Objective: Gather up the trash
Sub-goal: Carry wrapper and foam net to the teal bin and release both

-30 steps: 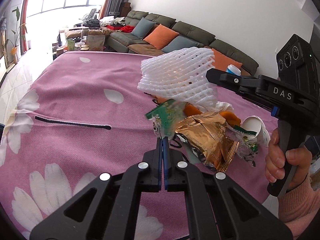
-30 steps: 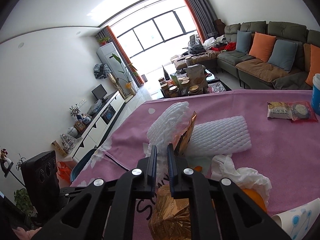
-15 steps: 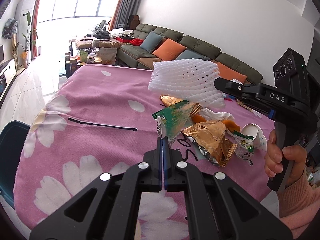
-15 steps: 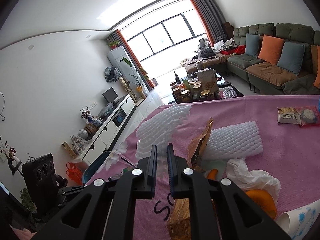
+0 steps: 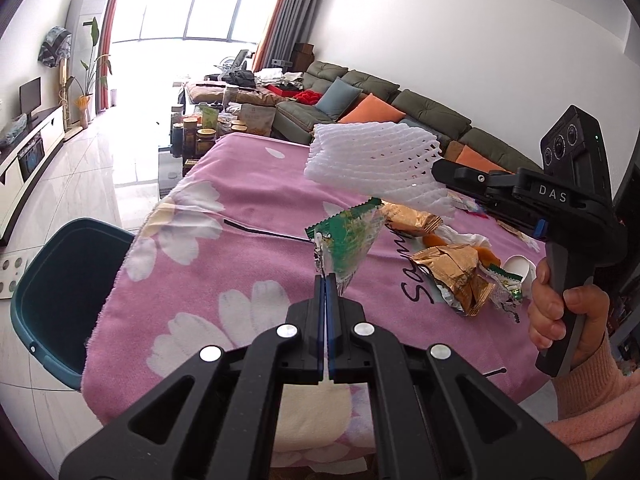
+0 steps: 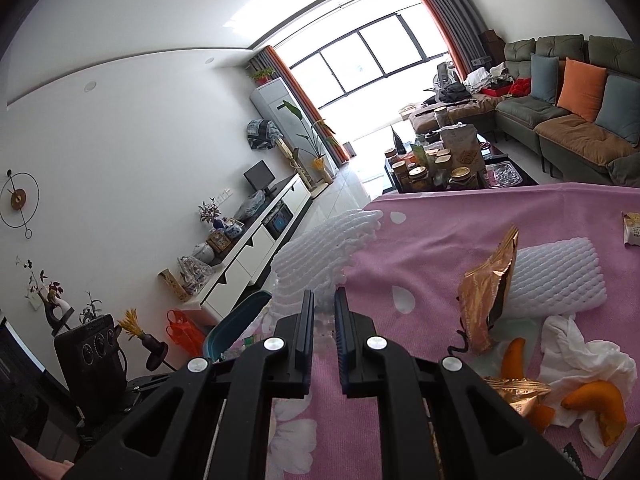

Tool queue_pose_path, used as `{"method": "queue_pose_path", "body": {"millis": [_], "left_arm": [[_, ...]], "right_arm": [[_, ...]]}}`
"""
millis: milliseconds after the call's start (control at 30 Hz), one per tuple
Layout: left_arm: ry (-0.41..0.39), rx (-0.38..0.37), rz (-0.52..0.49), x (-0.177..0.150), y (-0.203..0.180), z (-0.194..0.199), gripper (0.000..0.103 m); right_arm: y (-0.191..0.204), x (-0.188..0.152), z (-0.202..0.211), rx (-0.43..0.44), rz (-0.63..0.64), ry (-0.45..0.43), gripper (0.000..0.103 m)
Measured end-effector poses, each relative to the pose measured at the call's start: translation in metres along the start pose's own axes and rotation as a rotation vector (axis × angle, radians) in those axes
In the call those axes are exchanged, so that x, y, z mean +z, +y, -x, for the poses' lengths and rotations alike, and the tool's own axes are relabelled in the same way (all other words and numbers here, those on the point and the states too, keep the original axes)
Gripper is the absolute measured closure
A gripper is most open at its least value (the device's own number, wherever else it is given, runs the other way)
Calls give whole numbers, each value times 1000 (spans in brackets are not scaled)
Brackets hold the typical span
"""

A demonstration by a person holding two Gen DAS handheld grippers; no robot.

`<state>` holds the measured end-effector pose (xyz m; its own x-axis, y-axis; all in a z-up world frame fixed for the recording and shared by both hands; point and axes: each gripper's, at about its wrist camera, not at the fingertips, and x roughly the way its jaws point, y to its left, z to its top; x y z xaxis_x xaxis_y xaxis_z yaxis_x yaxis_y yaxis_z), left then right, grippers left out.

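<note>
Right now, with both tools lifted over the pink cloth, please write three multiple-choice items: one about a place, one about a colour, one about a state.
1. Where is the teal bin?
A. on the sofa
B. on the floor beside the table's edge
C. on the pink cloth

2. What colour is the wrapper in the left tool?
A. green
B. blue
C. black

3. The right tool is
A. open and empty
B. shut on a white foam net
C. shut on a tissue

Answers:
1 B: it stands below the cloth's hanging edge.
2 A: green print shows above the tips.
3 B: the net hangs from its tips.
</note>
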<state>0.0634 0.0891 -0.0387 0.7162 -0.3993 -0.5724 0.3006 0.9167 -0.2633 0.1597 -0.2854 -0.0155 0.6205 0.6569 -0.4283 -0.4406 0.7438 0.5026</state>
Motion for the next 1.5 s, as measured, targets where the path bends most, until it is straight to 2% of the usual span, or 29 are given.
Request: {"method": "queue_pose_path", "body": {"millis": [267,767,1200,1500], "left_arm": [[-17,55,60,-6,33,20,102],[-81,211,191,-12,104,65,102],[-60,322,314,-25,174,74,102],[-24,366,362,-32,196,58,102]], "right_arm": [[24,10,-23,64,22,16,94],[68,11,-88,194,33,132,94],[102,-3,-151,206,75,257,94],[119,-18,-189,201,101,338,94]]}}
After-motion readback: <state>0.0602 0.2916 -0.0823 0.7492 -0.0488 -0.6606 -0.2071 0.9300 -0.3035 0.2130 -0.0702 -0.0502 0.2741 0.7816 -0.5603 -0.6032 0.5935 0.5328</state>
